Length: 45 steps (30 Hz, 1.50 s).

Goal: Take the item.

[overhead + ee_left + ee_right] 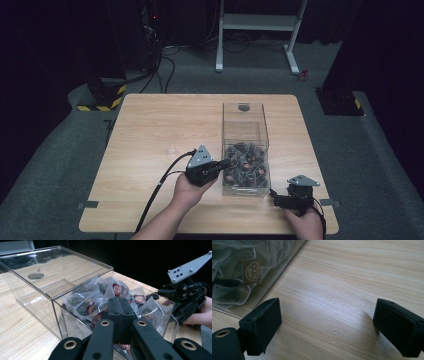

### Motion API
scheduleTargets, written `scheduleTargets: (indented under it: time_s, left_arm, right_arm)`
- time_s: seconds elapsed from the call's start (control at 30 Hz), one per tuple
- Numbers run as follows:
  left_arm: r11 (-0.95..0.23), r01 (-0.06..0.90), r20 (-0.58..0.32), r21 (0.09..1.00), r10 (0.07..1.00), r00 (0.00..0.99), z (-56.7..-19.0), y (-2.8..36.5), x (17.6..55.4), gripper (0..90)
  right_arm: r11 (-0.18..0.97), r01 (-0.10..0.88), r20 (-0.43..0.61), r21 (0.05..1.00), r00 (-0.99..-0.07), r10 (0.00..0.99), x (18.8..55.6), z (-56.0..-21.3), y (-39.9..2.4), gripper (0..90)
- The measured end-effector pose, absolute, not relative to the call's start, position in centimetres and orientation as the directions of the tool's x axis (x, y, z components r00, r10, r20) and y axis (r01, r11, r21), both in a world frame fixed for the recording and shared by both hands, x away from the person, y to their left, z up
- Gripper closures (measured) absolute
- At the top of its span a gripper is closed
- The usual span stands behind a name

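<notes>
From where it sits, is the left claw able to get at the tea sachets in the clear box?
Probably yes: the left claw, jaws shut, hovers over the clear plastic box's open section, above the mesh tea sachets.

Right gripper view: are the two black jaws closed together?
No, the right gripper has its jaws standing wide apart, with bare wooden table between them.

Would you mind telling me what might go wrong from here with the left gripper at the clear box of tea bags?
1. The left gripper has its jaws shut over the tea bags; pushed in like this, it may only shove them aside.
2. It sits close to the clear box wall, so a sideways move could slide the box on the table.
3. The right gripper stands open beside the box, not bracing it.
</notes>
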State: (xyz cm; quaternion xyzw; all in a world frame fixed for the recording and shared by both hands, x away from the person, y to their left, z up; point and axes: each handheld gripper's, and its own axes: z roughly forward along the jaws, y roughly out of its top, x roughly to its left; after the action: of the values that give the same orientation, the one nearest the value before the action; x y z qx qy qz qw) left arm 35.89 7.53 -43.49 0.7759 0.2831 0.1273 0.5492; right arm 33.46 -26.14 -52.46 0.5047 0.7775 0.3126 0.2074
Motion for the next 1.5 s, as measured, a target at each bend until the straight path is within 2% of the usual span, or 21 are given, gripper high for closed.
scheduleTargets:
  time_s: [1.5]
  left_arm:
    - [-0.193,0.305,-0.126,0.933,0.618,0.776,-43.8,11.2,34.9,90.0]
  right_arm:
    - [0.295,0.655,-0.007,0.695,-0.405,0.915,33.5,-52.5,-26.1,8.0]
